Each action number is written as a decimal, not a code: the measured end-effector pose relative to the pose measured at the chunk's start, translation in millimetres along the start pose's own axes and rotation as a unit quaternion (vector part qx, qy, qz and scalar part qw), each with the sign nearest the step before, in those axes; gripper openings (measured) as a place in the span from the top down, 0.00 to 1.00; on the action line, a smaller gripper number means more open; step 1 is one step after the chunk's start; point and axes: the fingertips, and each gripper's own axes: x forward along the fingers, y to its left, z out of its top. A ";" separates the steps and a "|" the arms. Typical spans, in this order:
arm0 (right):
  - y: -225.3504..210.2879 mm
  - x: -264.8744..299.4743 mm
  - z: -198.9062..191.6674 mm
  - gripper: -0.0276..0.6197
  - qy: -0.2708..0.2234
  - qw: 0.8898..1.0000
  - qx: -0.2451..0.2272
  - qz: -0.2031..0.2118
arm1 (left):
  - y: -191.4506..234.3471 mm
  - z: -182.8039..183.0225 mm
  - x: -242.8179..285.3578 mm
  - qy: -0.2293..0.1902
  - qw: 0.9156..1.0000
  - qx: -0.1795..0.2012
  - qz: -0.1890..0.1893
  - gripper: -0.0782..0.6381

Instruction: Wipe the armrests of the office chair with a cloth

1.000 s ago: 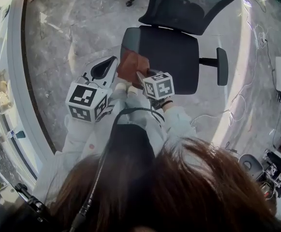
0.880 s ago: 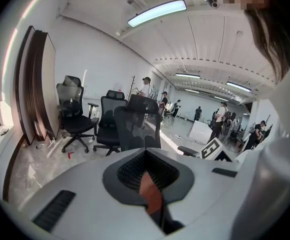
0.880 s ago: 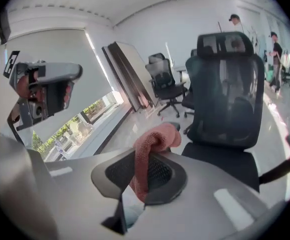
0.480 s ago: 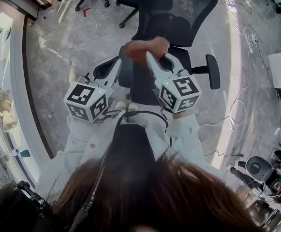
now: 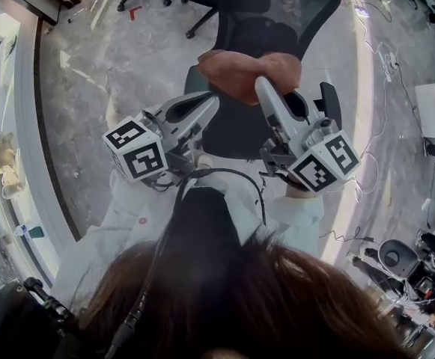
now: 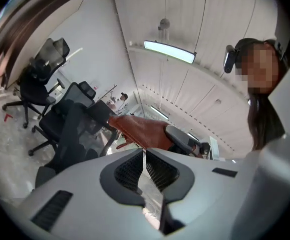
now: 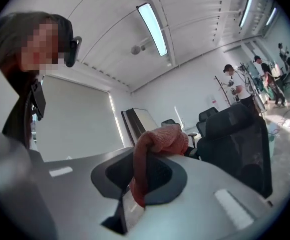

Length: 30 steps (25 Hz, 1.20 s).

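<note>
The cloth (image 5: 241, 72), pinched in the right gripper (image 5: 265, 87) above the seat (image 5: 232, 132), should go flat onto the armrest (image 5: 328, 103), grip firm, while the left gripper (image 5: 208, 102), closed on nothing, steers clear.

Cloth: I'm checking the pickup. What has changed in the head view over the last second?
The right gripper, shut on the cloth, has lifted it up off the office chair seat. The left gripper rose a little too; it stays shut and empty.
</note>
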 end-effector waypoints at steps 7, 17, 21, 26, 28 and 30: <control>25.7 -4.2 1.3 0.90 -0.026 0.997 0.044 0.065 | -28.5 8.3 -2.2 -0.029 0.990 -0.073 -0.114 0.59; 56.9 -12.0 -21.0 0.90 0.016 0.987 0.060 0.149 | -38.7 15.0 -9.0 -0.049 0.984 -0.090 -0.148 0.48; 48.5 -13.7 -31.5 0.90 0.027 0.988 0.071 0.134 | -35.2 16.6 -10.5 -0.042 0.992 -0.029 -0.113 0.82; 41.5 -14.0 -33.5 0.90 0.026 0.991 0.076 0.107 | -39.1 18.9 -8.4 -0.026 0.996 0.002 -0.090 0.84; 38.4 -15.0 -35.2 0.90 0.027 0.992 0.080 0.097 | -38.9 17.8 -6.8 -0.019 0.996 0.007 -0.087 0.84; 34.7 -16.3 -37.9 0.90 0.031 0.993 0.080 0.083 | -36.2 18.6 -6.8 -0.012 0.997 0.018 -0.076 0.84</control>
